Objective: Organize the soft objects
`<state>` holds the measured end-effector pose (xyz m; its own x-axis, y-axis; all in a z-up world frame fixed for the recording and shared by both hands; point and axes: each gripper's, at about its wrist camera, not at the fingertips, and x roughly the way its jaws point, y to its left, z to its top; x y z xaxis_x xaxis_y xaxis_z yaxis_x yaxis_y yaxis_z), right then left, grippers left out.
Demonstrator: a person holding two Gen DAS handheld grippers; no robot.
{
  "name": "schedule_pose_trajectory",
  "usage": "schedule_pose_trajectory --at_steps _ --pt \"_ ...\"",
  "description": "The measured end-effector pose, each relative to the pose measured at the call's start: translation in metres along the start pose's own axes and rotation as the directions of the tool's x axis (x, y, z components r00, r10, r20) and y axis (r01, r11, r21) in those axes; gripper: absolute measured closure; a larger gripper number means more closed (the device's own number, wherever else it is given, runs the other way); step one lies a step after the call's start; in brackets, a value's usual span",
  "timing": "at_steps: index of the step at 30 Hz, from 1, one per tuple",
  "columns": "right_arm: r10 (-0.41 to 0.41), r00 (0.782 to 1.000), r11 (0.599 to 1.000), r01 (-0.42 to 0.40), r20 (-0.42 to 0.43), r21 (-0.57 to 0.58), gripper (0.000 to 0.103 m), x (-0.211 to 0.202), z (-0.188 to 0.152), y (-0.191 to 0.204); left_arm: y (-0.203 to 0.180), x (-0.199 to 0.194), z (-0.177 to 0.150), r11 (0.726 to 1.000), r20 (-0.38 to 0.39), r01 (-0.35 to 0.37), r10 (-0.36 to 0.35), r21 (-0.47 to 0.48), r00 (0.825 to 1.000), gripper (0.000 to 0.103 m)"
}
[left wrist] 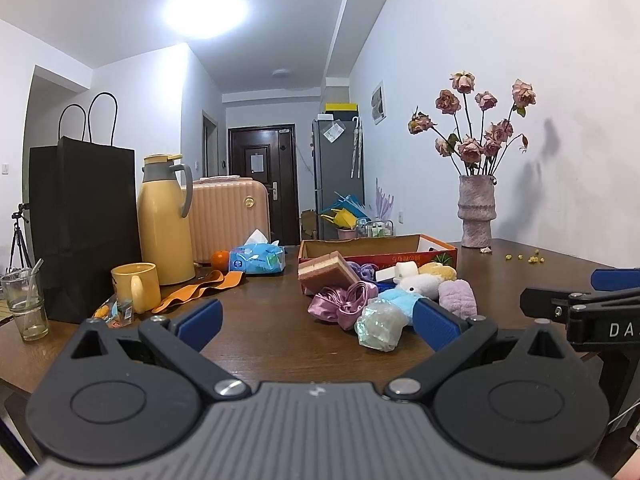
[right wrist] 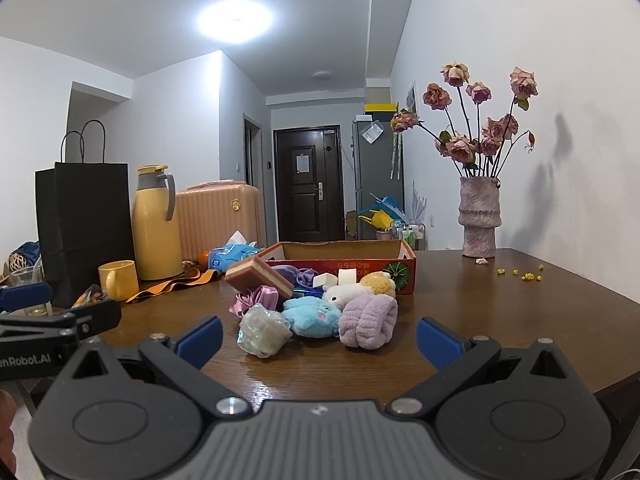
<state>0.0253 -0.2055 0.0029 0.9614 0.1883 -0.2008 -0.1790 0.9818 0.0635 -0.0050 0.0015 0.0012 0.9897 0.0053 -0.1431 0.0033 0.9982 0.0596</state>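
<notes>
A heap of soft things lies on the brown table in front of an open cardboard box (right wrist: 404, 266). It holds a lilac rolled towel (right wrist: 368, 320), a blue plush (right wrist: 314, 316), a white plush (right wrist: 344, 293), a yellow plush (right wrist: 378, 282), a pale crinkled pouf (right wrist: 262, 332), a pink satin scrunchie (left wrist: 346, 300) and a pink layered sponge (right wrist: 258, 276) that leans on the box. My left gripper (left wrist: 318, 320) is open and empty, short of the heap. My right gripper (right wrist: 320, 338) is open and empty, just before the towel and pouf.
At the left stand a black paper bag (left wrist: 86, 220), a yellow thermos (left wrist: 164, 220), a yellow mug (left wrist: 134, 286), a glass (left wrist: 24, 300), an orange strap (left wrist: 200, 290), a tissue pack (left wrist: 258, 258) and an orange (left wrist: 220, 260). A vase of dried roses (right wrist: 480, 220) stands far right.
</notes>
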Motion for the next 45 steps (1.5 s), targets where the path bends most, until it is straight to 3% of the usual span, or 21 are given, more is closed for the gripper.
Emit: schedule_pose_trajectory --at_steps 16,26,31,39,45 --pt "-0.035 0.999 0.999 0.035 -0.006 -0.019 0.000 0.010 -0.008 -0.003 0.000 0.010 -0.006 0.999 0.005 -0.015 0.015 0.037 1.000 0.000" --pt "-0.075 0.996 0.997 0.075 0.045 0.004 0.000 0.032 -0.009 -0.018 0.010 0.055 -0.007 0.999 -0.040 -0.033 0.034 0.014 0.999 0.000" --pt "-0.093 0.996 0.996 0.093 -0.002 -0.008 0.000 0.059 -0.006 -0.022 0.017 0.084 -0.009 1.000 -0.100 -0.026 0.024 -0.014 0.995 0.000" --pt "-0.076 0.994 0.997 0.075 -0.074 -0.016 0.000 0.104 -0.004 -0.024 0.009 0.128 -0.014 1.000 -0.168 0.011 -0.008 0.020 0.986 0.000" --pt "-0.067 0.990 0.998 0.066 -0.120 -0.011 0.000 0.141 -0.001 -0.025 -0.002 0.164 -0.013 0.996 -0.213 0.088 -0.083 0.014 0.974 0.001"
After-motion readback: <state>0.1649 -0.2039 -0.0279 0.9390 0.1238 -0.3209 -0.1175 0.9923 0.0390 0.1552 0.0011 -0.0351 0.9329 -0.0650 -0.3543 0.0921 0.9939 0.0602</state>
